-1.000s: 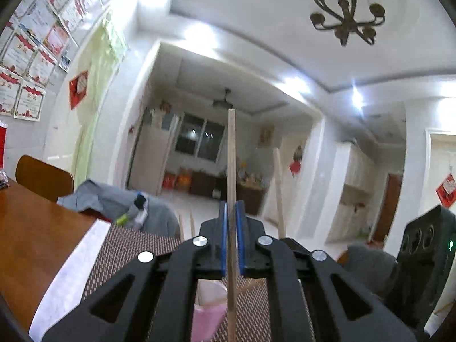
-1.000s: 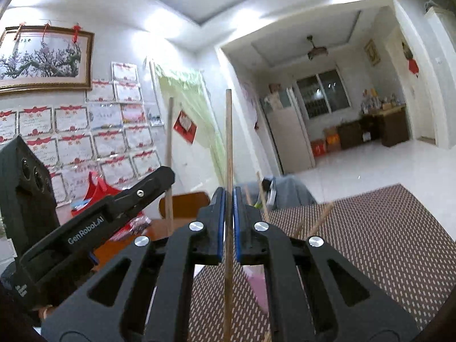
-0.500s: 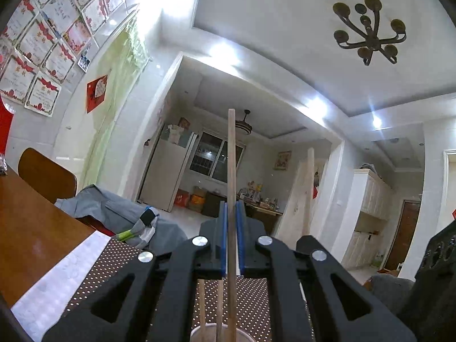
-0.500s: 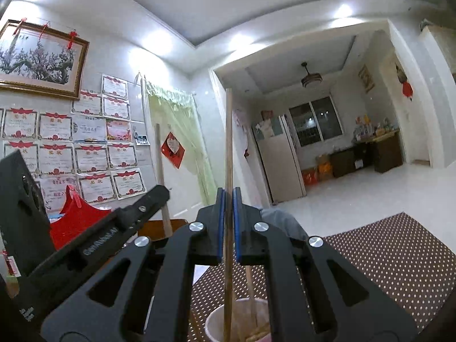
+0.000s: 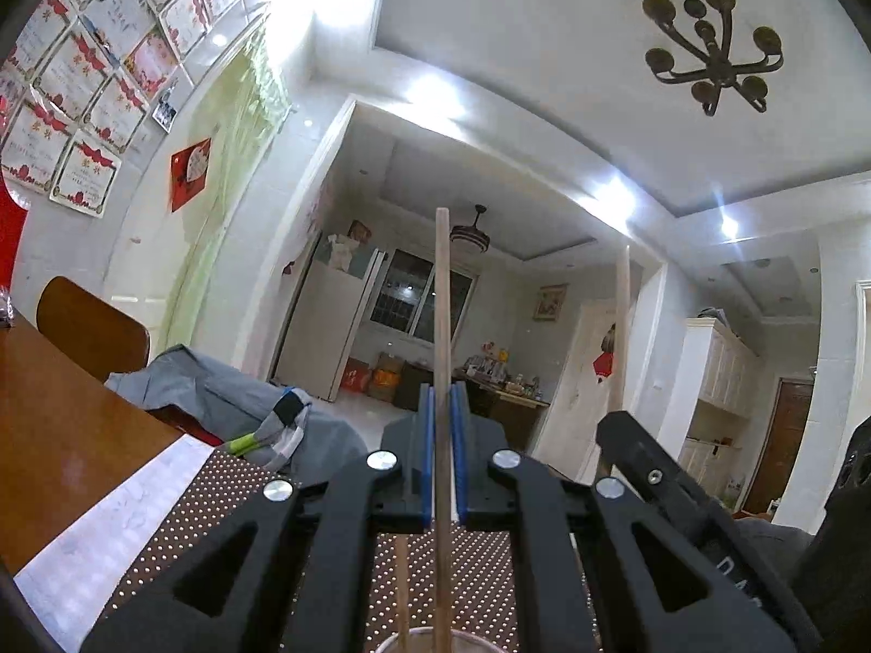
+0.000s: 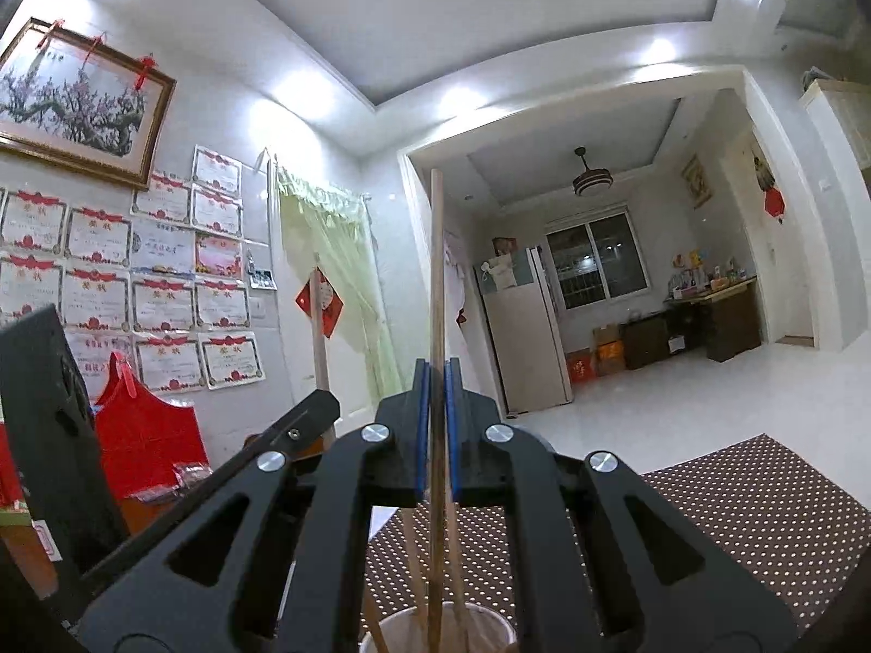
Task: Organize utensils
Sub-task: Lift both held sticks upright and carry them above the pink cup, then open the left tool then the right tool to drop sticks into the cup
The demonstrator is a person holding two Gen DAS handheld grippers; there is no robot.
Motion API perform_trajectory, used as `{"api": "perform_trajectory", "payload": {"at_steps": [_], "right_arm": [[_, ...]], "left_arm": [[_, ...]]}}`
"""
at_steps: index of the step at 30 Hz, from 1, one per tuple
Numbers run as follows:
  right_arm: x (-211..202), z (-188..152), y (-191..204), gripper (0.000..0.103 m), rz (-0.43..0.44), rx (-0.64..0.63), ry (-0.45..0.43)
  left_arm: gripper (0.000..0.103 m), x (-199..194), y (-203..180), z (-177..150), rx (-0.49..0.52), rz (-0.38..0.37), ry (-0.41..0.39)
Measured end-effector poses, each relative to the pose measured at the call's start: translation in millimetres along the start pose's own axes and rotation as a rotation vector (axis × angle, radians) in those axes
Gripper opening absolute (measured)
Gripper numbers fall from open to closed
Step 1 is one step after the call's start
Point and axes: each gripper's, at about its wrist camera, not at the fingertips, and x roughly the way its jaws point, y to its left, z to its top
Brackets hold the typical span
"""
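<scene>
Right below both claws stood the cup (image 6: pixel 443 628), its mouth facing up. The left claw (image 5: pixel 442 451) pinched one chopstick (image 5: pixel 442 326) upright, tip over the cup. The right claw (image 6: pixel 434 435) pinched another chopstick (image 6: pixel 435 272) the same way. Other sticks (image 6: pixel 411 555) already leaned inside, crowding the cup on the dotted mat (image 6: pixel 762 500).

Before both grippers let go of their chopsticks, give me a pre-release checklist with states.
1. Left gripper clamped on left chopstick: ok.
2. Right gripper clamped on right chopstick: ok.
3. Right chopstick's lower end inside cup rim: ok.
4. Left chopstick over the cup: ok; tip depth: cannot tell.
5. Both sticks near upright: ok.
6. Cup standing on dotted mat: base hidden, cannot tell.
</scene>
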Motion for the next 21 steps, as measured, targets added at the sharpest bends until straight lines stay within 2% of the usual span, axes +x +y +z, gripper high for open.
{"api": "perform_trajectory", "payload": {"at_steps": [4,10,12,16,21], "right_arm": [[-0.6,-2.2,3.0,0.006,-0.002,-0.009,-0.002],[-1.0,-9.5,4.5,0.006,-0.012,-0.026,0.013],[-2.0,-9.3,4.3,0.006,-0.012,-0.024,0.017],[-6.0,-9.3,4.2,0.006,-0.015,-0.027,0.029],[-11.0,-8.1,6.5,0.006,-0.023,-0.031,0.043]], "left_arm": [[0.006,-2.2,0.6,-1.4,0.001,0.004,-0.009],[0.008,1.7,2.0,-3.6,0.007,-0.013,0.051],[0.021,2.0,2.1,-4.0,0.012,-0.010,0.066],[0.022,0.4,2.3,-2.9,0.025,0.002,0.092],[0.034,-8.9,-1.7,2.4,0.058,0.017,0.103]]}}
